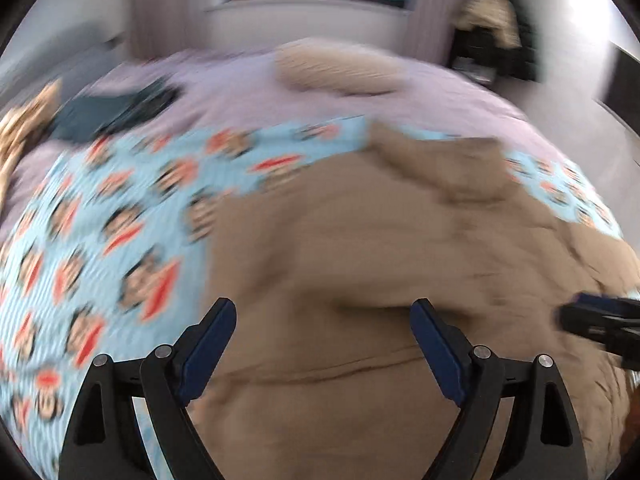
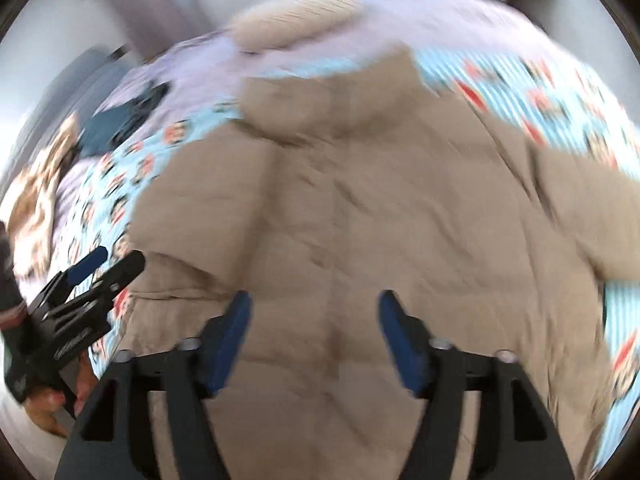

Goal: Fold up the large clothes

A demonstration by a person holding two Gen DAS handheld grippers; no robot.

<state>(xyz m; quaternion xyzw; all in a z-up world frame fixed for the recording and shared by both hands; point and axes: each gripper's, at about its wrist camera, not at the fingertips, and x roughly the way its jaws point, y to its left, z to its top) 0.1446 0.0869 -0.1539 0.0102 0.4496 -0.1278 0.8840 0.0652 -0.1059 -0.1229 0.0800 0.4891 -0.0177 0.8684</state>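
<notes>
Both tongs, left (image 1: 323, 312) and right (image 2: 315, 304), spread wide, empty, above beige jacket (image 2: 360, 208) (no legible writing) on bed (image 1: 240, 100).

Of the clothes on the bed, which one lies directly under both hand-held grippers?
The beige puffer jacket, spread on the monkey-print blanket; the dark garment lies farther back.

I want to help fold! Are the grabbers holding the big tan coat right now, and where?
No. The left gripper and right gripper are both open above the tan coat, with nothing between their fingers.
</notes>
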